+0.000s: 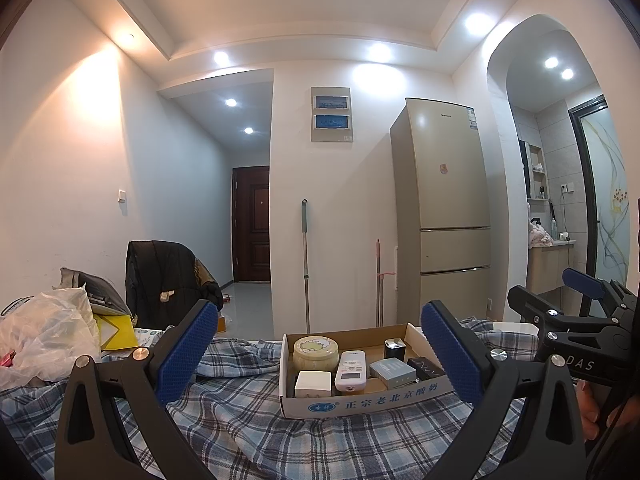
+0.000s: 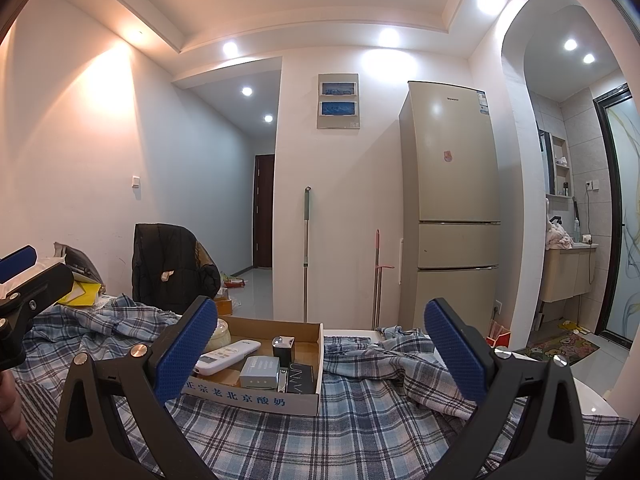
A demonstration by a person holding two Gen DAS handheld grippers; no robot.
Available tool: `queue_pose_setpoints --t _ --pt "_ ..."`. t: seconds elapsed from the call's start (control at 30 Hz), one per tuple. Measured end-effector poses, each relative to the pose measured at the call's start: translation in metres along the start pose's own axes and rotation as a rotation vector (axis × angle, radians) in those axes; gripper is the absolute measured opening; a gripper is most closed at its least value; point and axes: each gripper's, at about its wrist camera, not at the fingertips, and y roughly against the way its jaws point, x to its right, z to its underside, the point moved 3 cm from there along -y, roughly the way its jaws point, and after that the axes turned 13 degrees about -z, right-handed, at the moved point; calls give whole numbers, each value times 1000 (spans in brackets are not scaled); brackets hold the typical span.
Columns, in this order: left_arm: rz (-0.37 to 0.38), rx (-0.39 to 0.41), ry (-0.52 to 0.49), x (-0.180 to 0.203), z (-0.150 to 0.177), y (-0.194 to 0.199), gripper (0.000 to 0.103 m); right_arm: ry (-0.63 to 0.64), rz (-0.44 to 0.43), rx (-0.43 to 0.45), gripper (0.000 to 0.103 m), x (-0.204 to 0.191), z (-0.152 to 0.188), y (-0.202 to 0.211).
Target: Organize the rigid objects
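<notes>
A shallow cardboard tray (image 1: 360,402) (image 2: 256,398) with blue print rests on a plaid cloth. Inside it lie a round cream tin (image 1: 315,351), a white remote (image 1: 351,370) (image 2: 228,356), a white adapter (image 1: 313,384), a grey box (image 1: 393,373) (image 2: 260,371), a small black cube (image 1: 395,347) (image 2: 283,349) and a black box (image 1: 426,368) (image 2: 300,378). My left gripper (image 1: 320,350) is open, held short of the tray with nothing between its fingers. My right gripper (image 2: 320,346) is open too, beside the tray's right end. In the left wrist view the right gripper (image 1: 576,304) shows at the right edge.
The plaid cloth (image 1: 248,432) covers the surface, rumpled on the right (image 2: 400,356). A plastic bag (image 1: 48,336) and clutter lie at the left. A dark jacket on a chair (image 2: 172,264), a mop (image 2: 306,256) and a fridge (image 2: 452,208) stand behind.
</notes>
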Motion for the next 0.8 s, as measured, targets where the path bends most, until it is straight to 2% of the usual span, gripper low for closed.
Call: queue_pose_setpoints --t 0.8 --pt "6 -12 2 -1 3 -3 103 1 0 1 103 0 0 0"
